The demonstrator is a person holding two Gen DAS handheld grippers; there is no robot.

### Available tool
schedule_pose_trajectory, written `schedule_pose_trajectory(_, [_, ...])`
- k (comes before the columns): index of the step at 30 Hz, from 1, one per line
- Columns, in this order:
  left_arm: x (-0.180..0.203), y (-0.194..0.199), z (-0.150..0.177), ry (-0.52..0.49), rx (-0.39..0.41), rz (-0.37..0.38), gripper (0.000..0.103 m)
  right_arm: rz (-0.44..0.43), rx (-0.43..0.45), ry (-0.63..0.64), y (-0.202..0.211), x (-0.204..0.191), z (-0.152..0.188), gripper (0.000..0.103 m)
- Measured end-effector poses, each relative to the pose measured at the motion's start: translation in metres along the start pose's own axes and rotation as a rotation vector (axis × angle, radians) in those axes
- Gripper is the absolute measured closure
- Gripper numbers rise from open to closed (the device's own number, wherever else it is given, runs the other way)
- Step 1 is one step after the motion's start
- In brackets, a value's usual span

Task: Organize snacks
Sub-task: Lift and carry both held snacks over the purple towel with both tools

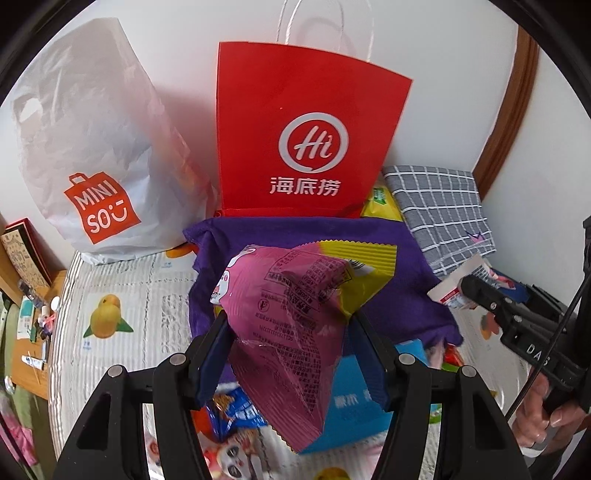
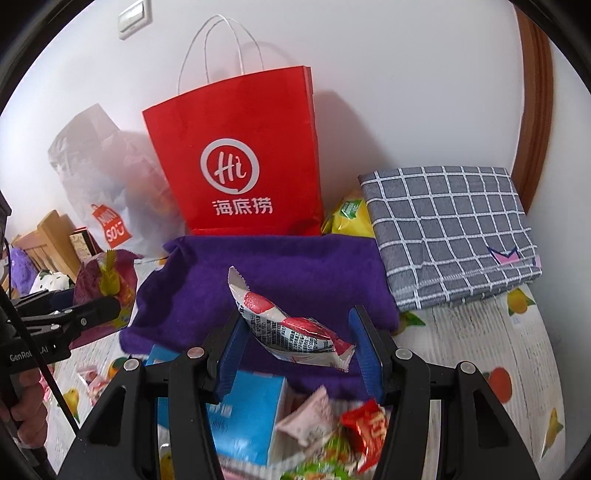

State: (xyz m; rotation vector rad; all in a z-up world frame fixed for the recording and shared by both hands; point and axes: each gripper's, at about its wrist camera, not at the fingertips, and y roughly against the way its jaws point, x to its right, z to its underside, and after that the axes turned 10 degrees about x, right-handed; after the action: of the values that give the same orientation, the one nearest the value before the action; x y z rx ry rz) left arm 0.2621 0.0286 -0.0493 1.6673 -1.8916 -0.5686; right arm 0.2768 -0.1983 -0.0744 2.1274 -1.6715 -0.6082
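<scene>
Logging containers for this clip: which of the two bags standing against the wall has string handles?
The red paper bag, with white twisted string loops at its top. The white Miniso bag beside it is crumpled plastic without string handles.

White-walled room corner, daylit.
A white wall (image 2: 406, 92) carries a switch plate (image 2: 135, 16); brown wood trim (image 2: 535, 110) runs down the right, and a wooden shelf (image 1: 26, 332) stands at left.

Left gripper (image 1: 288, 354) fingers clamped; right gripper (image 2: 295, 343) fingers clamped, both raised.

Both wrist views toward red bag (image 1: 306, 125)
</scene>
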Motion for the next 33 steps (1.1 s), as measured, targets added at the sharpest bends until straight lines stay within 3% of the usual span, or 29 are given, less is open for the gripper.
schedule_pose_trajectory(15, [-0.016,-0.061,-0.027,-0.018,-0.035,-0.023,0.042,0.01,-0.043,0.017,-0.071,0.005,-0.023,0.048])
schedule_pose_trajectory(33, [-0.02,-0.128,-0.026,-0.04,-0.116,-0.018,0.042,0.094,-0.211,0.015,-0.142,0.024,-0.004,0.048])
